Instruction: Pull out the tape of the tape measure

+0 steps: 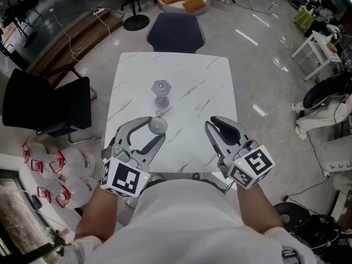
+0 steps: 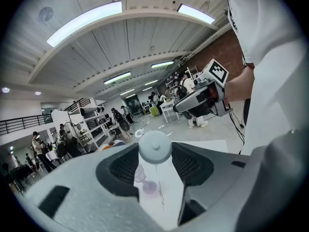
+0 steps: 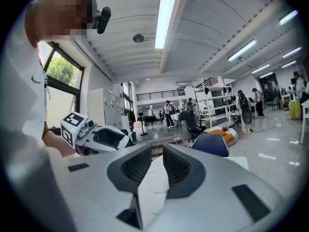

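The tape measure [image 1: 158, 125] is a small round pale grey case with a little ring [image 1: 159, 113] on its far side. It sits between the fingertips of my left gripper [image 1: 155, 127], whose jaws stand wide and press on it from both sides above the table's near middle. In the left gripper view the case [image 2: 154, 146] fills the gap at the tips of the left gripper [image 2: 155, 150]. No tape shows outside the case. My right gripper [image 1: 213, 121] hovers to the right. Its jaws are only slightly apart with nothing in them [image 3: 155, 151].
A translucent purple stand-like object [image 1: 161, 95] stands on the white marble table [image 1: 203, 87] just beyond the tape measure, also visible between the left jaws [image 2: 147, 183]. A dark blue chair [image 1: 176, 32] is at the far edge and a black chair [image 1: 47, 106] at the left.
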### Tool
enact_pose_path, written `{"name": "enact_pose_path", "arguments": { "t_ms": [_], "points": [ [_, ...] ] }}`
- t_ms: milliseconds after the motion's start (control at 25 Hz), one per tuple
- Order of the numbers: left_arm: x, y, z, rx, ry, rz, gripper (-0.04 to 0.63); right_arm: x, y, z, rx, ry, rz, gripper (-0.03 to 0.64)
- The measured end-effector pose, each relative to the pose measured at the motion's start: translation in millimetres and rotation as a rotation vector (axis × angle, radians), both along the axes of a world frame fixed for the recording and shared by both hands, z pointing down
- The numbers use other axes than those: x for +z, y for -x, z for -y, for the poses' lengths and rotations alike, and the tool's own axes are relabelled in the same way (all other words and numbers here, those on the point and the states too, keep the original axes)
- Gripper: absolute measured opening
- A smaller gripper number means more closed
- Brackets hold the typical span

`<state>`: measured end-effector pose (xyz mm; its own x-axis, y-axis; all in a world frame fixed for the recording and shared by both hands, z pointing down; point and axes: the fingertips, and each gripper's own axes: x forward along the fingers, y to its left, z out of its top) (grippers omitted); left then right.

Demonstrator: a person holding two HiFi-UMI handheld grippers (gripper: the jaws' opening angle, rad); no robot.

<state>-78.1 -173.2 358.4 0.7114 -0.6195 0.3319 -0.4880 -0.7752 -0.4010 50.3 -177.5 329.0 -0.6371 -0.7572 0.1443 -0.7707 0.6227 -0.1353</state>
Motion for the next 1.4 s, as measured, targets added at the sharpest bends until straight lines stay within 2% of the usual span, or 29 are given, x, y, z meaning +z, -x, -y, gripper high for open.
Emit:
{"name": "enact_pose_path", "arguments": {
  "t_ms": [200,400,720,1080,1200,1400],
  "points": [
    [4.0,-3.4,-0.6,0.006,0.003,0.014,0.222,-1.1,4.6,1.0,-0.019,0.020,-0.002,0.075],
    [13.4,-15.0,-7.2,0.058,-0.034,0.089,0.222,-5.1,26.2,5.3,-0.098,0.100,0.103,0.074],
    [16.7,-36.0,-18.5,0.122,-0.069,0.160,0.222,6.7,69.9,7.7,-0.214,0.247,0.220,0.080],
    [20.7,-37.8,-25.4,0.163,-0.106,0.217,0.222,16.8,87.5,7.9,-0.254,0.372,0.337,0.077],
    [22.0,-36.8,-25.2,0.166,-0.101,0.218,0.222,18.2,89.9,7.5,-0.259,0.389,0.367,0.031],
    [28.7,-35.1,-24.5,0.178,-0.093,0.215,0.221,16.1,82.7,10.9,-0.230,0.363,0.395,0.021]
  ]
}}
